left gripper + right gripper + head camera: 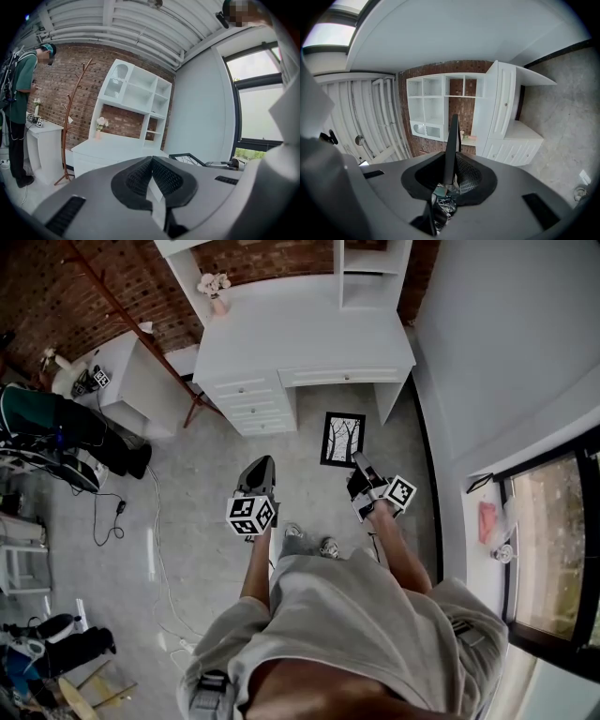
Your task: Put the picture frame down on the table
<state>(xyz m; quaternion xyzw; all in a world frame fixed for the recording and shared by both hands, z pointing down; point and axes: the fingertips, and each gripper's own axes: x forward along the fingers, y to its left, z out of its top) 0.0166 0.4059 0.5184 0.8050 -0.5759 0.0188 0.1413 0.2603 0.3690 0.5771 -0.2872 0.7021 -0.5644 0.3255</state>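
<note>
Clamping the picture frame [451, 140] edge-on, right fingers [469, 176] hide its head-view tree print [343, 439]; left fingers [139, 178] closed.

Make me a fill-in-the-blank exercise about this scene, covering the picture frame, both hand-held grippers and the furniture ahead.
1. The picture frame is clamped in the person's ____ hand-held gripper.
2. The left hand-held gripper has its jaws ____, with nothing between them.
3. A vase holding ____ stands on the white desk.
4. The wall behind the desk is built of ____.

Missing words: right; closed; flowers; brick.
</note>
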